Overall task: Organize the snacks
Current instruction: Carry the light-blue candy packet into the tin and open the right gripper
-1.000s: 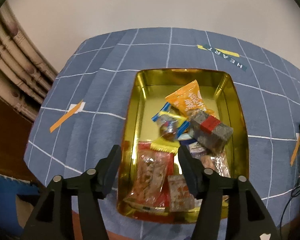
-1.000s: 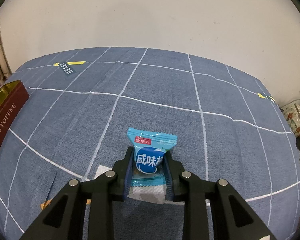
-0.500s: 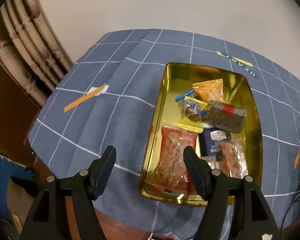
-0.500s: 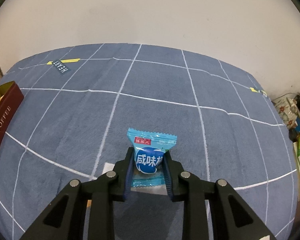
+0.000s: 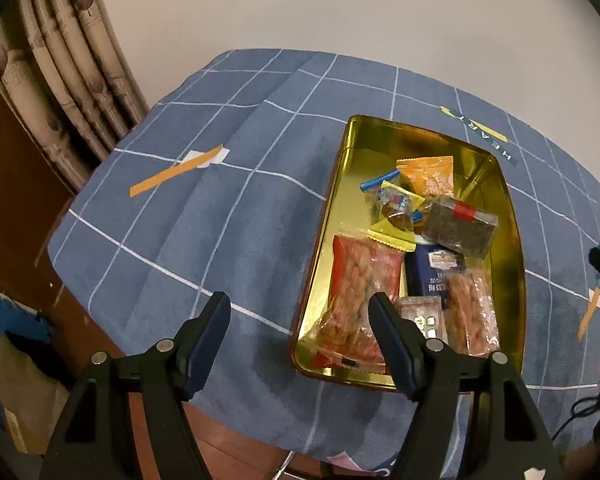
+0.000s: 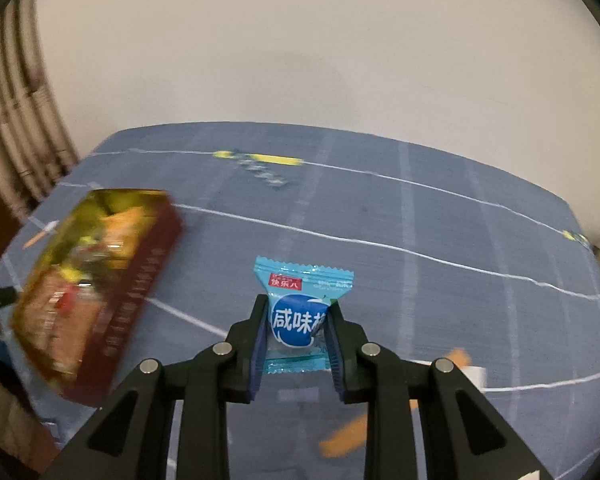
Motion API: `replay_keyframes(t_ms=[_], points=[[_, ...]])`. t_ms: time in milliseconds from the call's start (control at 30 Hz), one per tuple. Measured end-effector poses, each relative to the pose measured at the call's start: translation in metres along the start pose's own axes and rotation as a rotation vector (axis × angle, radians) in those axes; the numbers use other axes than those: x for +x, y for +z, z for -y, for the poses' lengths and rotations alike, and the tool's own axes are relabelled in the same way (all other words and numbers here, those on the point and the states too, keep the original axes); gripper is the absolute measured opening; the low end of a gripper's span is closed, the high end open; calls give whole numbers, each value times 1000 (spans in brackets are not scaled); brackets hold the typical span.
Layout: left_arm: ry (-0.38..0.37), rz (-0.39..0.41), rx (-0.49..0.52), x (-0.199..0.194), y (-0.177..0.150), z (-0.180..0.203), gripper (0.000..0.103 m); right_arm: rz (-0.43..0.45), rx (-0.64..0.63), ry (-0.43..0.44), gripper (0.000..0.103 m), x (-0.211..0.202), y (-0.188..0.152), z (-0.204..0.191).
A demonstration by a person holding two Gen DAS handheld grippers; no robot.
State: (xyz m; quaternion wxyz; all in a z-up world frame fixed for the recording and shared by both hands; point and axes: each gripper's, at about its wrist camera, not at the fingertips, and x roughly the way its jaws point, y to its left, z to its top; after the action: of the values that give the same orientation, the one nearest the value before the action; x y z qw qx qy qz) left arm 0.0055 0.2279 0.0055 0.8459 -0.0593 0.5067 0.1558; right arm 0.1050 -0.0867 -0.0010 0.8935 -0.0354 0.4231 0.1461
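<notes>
A gold tin (image 5: 325, 236) with dark red outer walls sits on the blue checked tablecloth (image 5: 204, 216). In it lie several snacks, among them an orange packet (image 5: 428, 176), a red packet (image 5: 360, 288) and a dark bar (image 5: 460, 226). My left gripper (image 5: 298, 300) hovers over the tin's near left corner, open, with nothing between its fingers. My right gripper (image 6: 298, 305) is shut on a blue candy packet (image 6: 304, 278) and holds it in the air above the cloth. The tin (image 6: 140, 280) lies to its left, blurred.
A curtain (image 5: 60, 80) and brown wooden furniture (image 5: 16, 184) stand beyond the table's left edge. Orange tape strips (image 5: 172, 172) mark the cloth. A cable (image 5: 580, 408) hangs at the near right. The white wall (image 6: 300, 60) rises behind the table.
My left gripper slid left off the tin's middle and its jaws spread wider. My right gripper rose with the blue packet and swung left, bringing the tin into its view.
</notes>
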Motion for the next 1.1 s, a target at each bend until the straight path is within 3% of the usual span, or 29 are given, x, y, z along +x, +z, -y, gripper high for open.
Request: replay_keyframes(t_ms=[233,433,767,1100], points=[[25,12,-16,-1,0,-4,69,-1,-117,123,27,-1,10,-83],[36,-1,-42,0,0,-10,69,-3,-164,178,27,1,16,-125],[57,-6,-67,2,-1,-18,69,-56,-238,236,27,19,7,-172],[73,8,-82,-2,-6,-22,70,-87,-260,233,27,32,5,-187]])
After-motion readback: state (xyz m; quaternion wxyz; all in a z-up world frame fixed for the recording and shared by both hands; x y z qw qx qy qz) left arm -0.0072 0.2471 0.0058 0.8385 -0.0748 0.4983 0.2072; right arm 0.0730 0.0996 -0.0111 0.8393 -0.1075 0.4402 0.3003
